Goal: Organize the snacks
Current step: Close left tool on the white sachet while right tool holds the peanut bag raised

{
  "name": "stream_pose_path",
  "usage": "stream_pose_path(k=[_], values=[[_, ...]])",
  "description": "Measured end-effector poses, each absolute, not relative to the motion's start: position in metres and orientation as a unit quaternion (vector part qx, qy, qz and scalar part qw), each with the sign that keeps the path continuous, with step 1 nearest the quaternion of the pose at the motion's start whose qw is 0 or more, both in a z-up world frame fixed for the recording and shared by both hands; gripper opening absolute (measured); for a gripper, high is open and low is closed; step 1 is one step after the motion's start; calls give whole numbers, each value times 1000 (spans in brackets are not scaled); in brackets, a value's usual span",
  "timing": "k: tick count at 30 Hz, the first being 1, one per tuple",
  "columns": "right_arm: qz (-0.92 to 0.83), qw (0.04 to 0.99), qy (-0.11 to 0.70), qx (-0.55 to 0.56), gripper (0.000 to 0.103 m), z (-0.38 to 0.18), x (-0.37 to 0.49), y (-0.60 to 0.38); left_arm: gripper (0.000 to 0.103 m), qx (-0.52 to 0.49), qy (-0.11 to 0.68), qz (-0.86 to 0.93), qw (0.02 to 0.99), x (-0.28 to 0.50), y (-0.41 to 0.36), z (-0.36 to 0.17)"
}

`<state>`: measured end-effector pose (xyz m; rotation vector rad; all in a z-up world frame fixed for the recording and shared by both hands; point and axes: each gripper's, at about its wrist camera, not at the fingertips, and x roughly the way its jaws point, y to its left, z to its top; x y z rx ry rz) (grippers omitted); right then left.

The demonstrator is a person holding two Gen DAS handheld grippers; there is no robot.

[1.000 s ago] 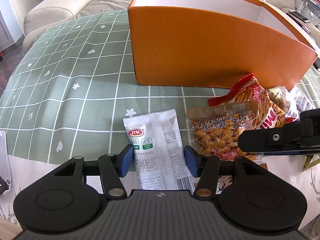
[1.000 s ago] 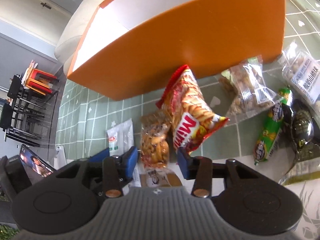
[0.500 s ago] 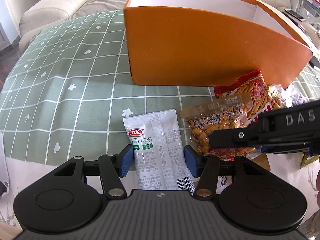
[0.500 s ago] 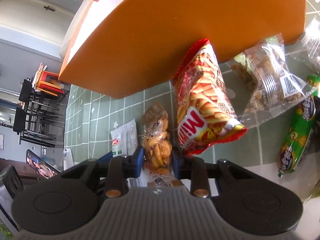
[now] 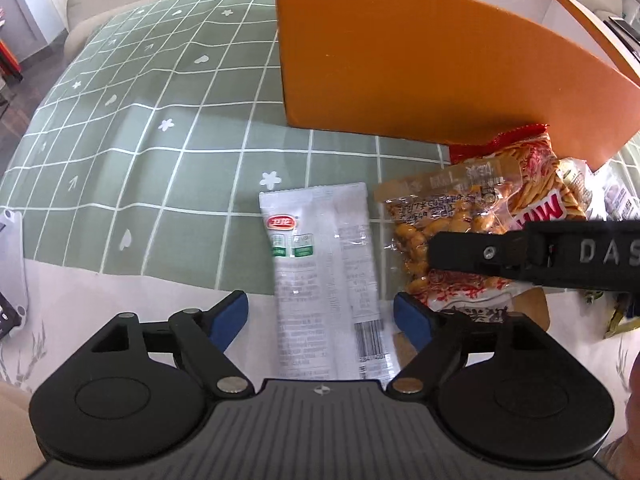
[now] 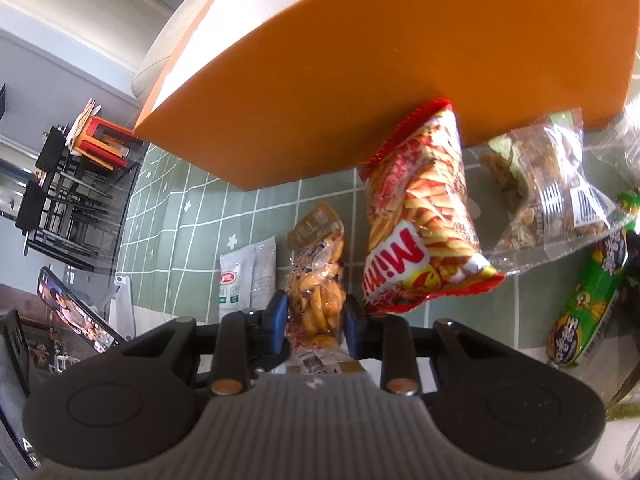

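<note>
In the left wrist view the left gripper [image 5: 320, 316], jaws opening wide, straddled an ungripped white packet [image 5: 324, 256] at lower centre below the orange box [image 5: 400, 68], while in the right wrist view the right gripper [image 6: 316, 320] pinched the peanut bag [image 6: 318, 292] at centre, other snacks apparently still unboxed.

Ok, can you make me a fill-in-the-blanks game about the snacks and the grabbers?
1. The big box behind the snacks is the colour ____.
2. The right gripper is closed on the bag of ____ snacks.
3. The white packet lies between the fingers of the ____ gripper, which is opening and not touching it.
4. The tablecloth has white lines on ____.

Missing words: orange; yellow; left; green
</note>
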<state>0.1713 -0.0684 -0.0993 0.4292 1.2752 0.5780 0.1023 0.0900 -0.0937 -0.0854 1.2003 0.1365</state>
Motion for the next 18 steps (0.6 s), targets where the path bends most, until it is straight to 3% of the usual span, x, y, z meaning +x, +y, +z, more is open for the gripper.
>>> stream_pose_path(k=[2,4,6,18], values=[[269,751,574,182,25,-96,170,-66,86,-43,562,61,824,102,88,-93],[279,753,568,182,22,-94,169,-66,67,-39,554,59,829,99,87,-90],[283,756,564,178,21,-92,166,-67,58,-42,549,63,833,99,87,-89],[298,805,498,127,21,-49,156,-77,55,-77,514,93,849,89,87,-68]])
